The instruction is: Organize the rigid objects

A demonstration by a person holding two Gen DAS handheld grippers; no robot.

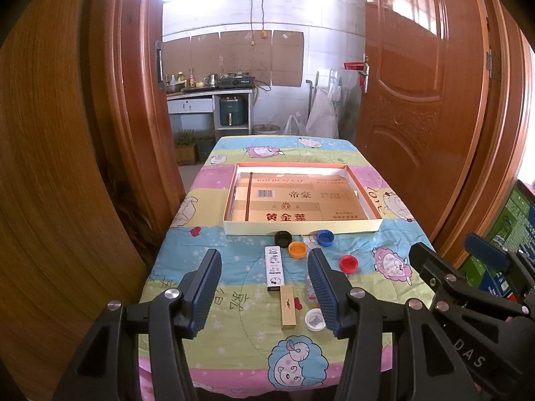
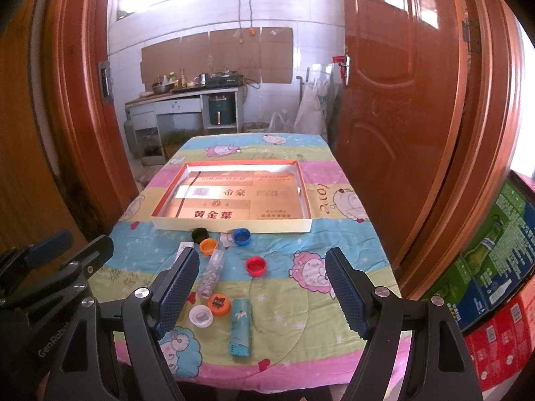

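Observation:
A shallow white cardboard tray (image 1: 302, 227) (image 2: 230, 225) lies mid-table, lined with gold card. In front of it lie bottle caps: black (image 1: 282, 238), orange (image 1: 297, 249), blue (image 1: 325, 237), red (image 1: 348, 263) and white (image 1: 315, 319). A white patterned box (image 1: 274, 268) and a gold box (image 1: 288, 306) lie between my left fingers. In the right wrist view I see a clear tube (image 2: 210, 273), a teal tube (image 2: 239, 326) and an orange-rimmed cap (image 2: 219, 304). My left gripper (image 1: 264, 289) and right gripper (image 2: 262, 292) are both open and empty above the near table edge.
The table wears a cartoon sheep cloth (image 1: 297, 367). Wooden doors (image 1: 418, 100) flank it on both sides. Stacked printed cartons (image 2: 495, 267) stand at the right. A kitchen counter (image 1: 207, 90) is behind.

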